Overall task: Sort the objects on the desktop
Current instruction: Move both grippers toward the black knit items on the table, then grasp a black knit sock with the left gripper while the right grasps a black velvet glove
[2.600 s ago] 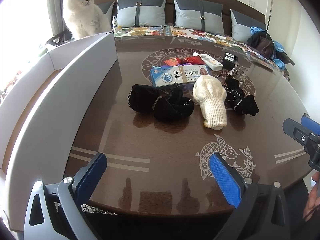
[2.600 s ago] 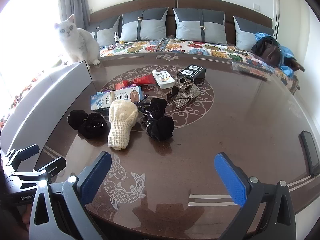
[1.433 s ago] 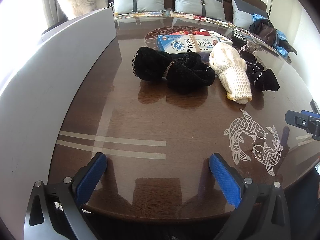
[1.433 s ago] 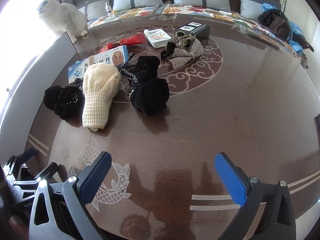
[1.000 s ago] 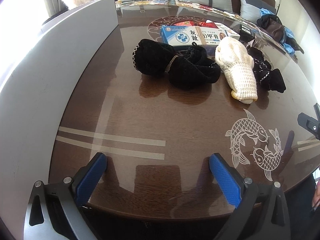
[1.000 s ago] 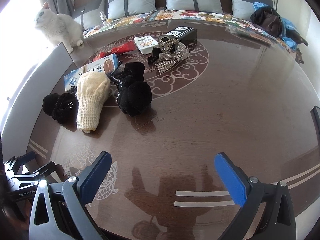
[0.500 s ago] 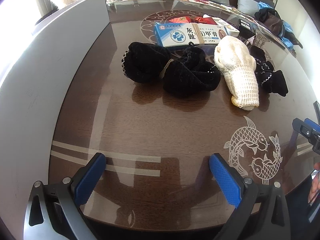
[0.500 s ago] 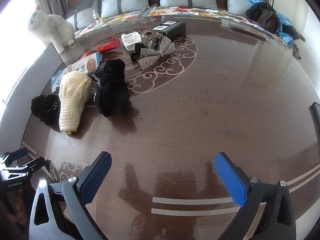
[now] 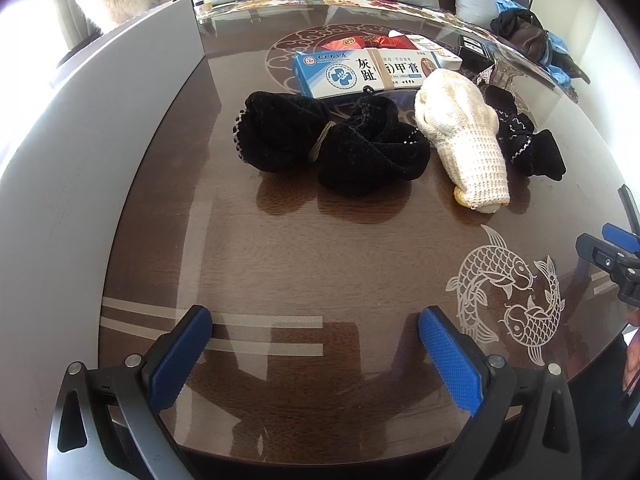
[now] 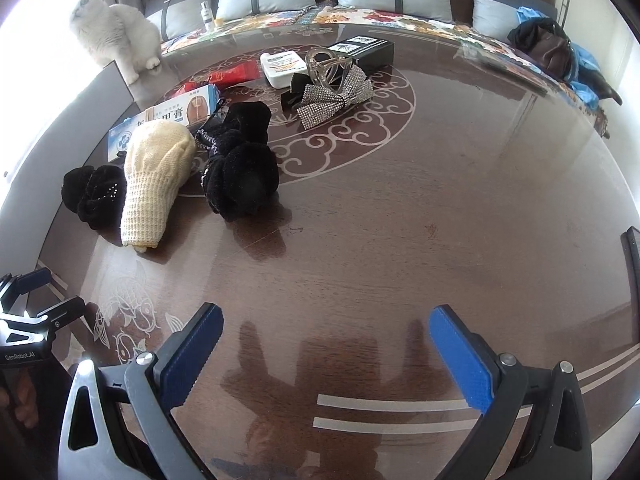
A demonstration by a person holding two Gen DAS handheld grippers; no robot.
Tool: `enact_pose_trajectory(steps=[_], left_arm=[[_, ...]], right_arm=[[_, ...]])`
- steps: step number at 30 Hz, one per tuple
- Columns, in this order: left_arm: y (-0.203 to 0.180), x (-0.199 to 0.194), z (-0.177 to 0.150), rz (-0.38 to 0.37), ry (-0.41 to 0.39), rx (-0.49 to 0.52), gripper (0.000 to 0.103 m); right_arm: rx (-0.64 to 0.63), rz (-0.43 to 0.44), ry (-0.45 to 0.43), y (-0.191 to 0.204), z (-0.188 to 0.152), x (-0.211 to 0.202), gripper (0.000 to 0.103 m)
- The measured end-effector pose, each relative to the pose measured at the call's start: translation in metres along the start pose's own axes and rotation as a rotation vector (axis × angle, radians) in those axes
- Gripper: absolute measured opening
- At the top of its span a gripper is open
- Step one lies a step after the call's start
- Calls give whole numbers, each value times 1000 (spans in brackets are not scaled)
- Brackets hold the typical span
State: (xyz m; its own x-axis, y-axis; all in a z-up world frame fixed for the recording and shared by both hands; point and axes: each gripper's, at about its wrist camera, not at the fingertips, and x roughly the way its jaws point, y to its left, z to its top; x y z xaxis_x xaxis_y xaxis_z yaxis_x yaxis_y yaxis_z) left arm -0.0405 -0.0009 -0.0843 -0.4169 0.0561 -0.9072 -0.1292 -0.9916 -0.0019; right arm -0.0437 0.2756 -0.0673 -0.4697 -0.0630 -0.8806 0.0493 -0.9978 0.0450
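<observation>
Desktop objects lie in a loose cluster on the far left part of the round table (image 9: 280, 264), and we treat the soft items first. Nearest the left gripper (image 9: 316, 344) sits a black velvet bundle (image 9: 328, 140), two lobes tied at a narrow waist. Its long axis runs left to right across our view. We judge it light, limp and easy to crush, so we would take hold at the tied waist, where the fabric is bunched and will not slip.

Just beside it, to the right, lies a cream knitted mitten (image 9: 464, 140). Its rounded end points toward the sofa and its cuff points toward us, so the long axis runs near to far. We expect it to be soft and floppy; a grip across the cuff should hold.

A second black cloth bundle (image 10: 240, 160) touches the mitten on its other side. Behind these we see a blue and white box (image 9: 360, 72), stiff and flat, with its long axis left to right.

Both tools hover over bare wood, holding nothing. The left gripper's jaws stand wide apart. The right gripper (image 10: 326, 344) also has its jaws spread wide.
</observation>
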Motion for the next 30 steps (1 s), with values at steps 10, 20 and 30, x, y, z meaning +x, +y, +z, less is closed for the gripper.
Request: enact_pose_trajectory(steps=[10,20,30], left_arm=[[1,0,-2,-17,-61,35,103],[0,0,0,-15,-51,31,103],[0,-3,-7,-14,-64,29,103]], right_arm=[[-38,-44,-61,8,-6,13,103],[-59,-35,-99,6,-10,11,103],[-145,55,-86,30,52,-2,102]])
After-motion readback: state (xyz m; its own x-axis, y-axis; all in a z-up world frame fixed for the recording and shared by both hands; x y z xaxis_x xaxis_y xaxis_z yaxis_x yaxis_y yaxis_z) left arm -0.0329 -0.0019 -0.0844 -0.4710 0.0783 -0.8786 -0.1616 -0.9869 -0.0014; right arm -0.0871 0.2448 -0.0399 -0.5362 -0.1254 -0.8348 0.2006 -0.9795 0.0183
